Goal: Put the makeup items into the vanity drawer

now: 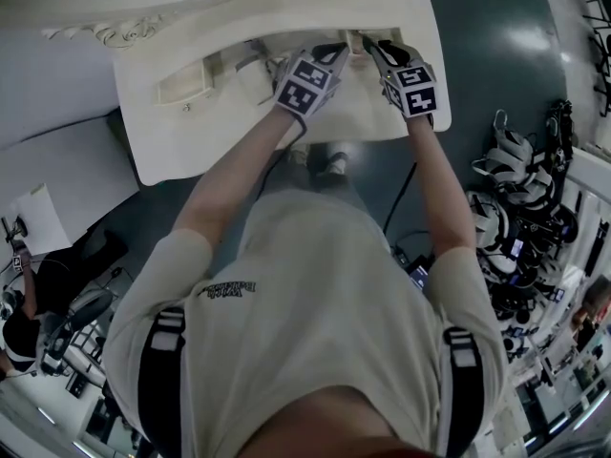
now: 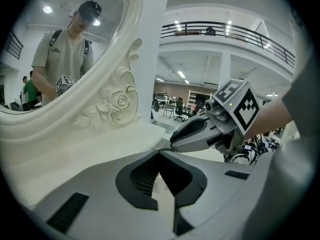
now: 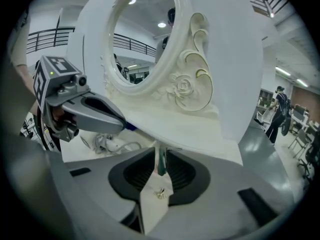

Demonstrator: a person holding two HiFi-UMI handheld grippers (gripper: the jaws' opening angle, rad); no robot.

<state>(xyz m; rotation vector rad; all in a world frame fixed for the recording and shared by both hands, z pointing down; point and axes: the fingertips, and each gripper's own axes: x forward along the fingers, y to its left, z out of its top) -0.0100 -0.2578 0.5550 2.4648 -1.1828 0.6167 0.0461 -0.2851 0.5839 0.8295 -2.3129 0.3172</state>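
While both forearms are reaching forward and sloping down over the white vanity bench (image 1: 191, 151), the left gripper (image 1: 336, 53) is sitting just beside the right gripper (image 1: 372, 46), tips converging below the mirror (image 3: 145, 39). Left jaws are pressing together, empty. Right jaws are standing slightly parted, loosely flanking a slim green makeup stick (image 3: 160, 161) upright above a small brass knob (image 3: 160, 194).

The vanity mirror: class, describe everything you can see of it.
The vanity mirror is oval and set upright in a cream-white frame carved with a rose and scrolls, some edged in gold. It looks like painted wood. It stands at the back of the vanity. Its glass reflects a person in a cap.
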